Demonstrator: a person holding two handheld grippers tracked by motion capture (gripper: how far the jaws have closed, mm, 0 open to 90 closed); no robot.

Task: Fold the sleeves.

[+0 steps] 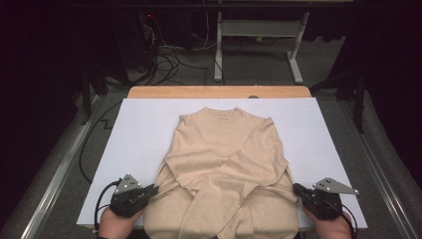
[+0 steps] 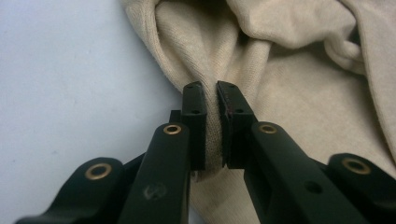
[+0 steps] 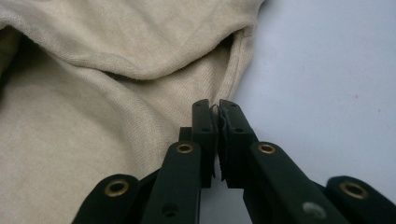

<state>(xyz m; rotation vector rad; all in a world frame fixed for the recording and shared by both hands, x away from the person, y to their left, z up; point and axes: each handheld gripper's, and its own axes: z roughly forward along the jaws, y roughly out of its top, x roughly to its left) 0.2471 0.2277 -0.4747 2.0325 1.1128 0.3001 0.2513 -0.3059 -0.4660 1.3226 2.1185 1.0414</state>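
Plain beige sweater, white table

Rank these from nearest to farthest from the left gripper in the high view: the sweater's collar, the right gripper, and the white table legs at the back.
From the left gripper:
1. Sweater's collar, up the table at its middle; right gripper, across the sweater at the near right edge. Too close to call.
2. White table legs, on the floor beyond the table.

Left claw and right claw clamped shut.
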